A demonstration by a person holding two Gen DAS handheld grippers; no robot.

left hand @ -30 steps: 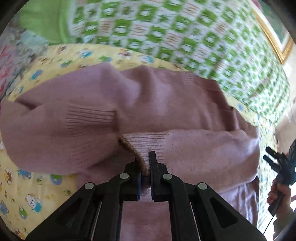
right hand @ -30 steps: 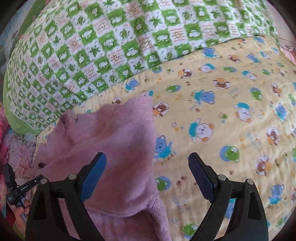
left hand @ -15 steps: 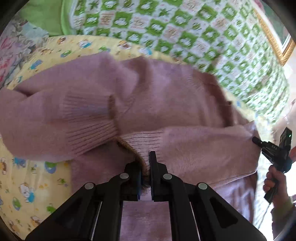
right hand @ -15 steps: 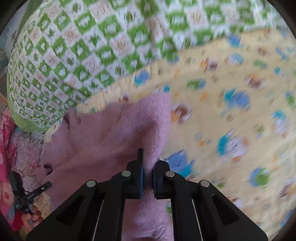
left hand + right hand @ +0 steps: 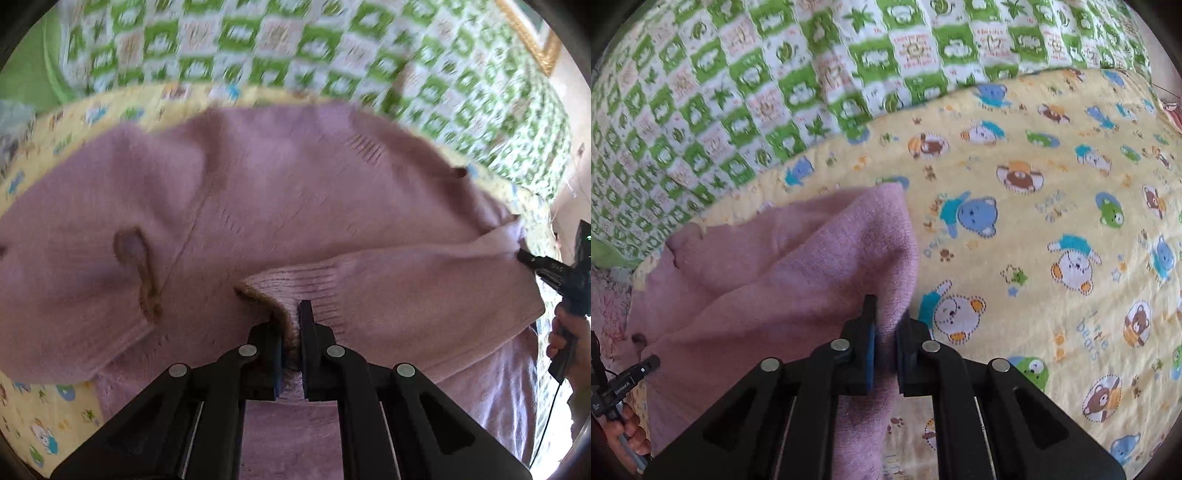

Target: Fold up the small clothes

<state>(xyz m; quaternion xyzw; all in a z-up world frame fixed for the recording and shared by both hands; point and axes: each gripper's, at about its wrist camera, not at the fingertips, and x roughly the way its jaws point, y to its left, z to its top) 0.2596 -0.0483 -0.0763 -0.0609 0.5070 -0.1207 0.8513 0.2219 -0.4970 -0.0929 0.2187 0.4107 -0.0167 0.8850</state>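
Left gripper (image 5: 290, 325): black two-finger tongs, nearest the lens in the left wrist view. Jaws closed on the ribbed cuff (image 5: 295, 284) of a sleeve; the cuff's brown-trimmed edge runs down between the pads.

Right gripper (image 5: 886, 325): black tongs with blue pads. Log shows the jaws easing open a little, yet the pads press a fold of the garment's edge, which stands pinched between them.

Mauve knit sweater (image 5: 277, 192): small, soft, fuzzy knit, dusty pink-purple. It lies spread across the yellow bear-print quilt (image 5: 1052, 229), filling most of the left wrist view. One sleeve is drawn across the body toward the left gripper; its cuff is ribbed, with a thin brown border. A second ribbed cuff with the same brown trim (image 5: 136, 266) lies to the left on the body, blurred. A vertical seam line runs down the body between the two cuffs. In the right wrist view the sweater's right-hand edge rises into a raised peak above the tongs, with the rest bunched in folds to the left.

Quilt: pale yellow, printed with cartoon bears and frogs, under the sweater.

Green-and-white checked blanket (image 5: 775, 81): beyond the quilt, farthest back, overlapping its far edge.

Person's hands: one at each view's outer edge, on a gripper handle.
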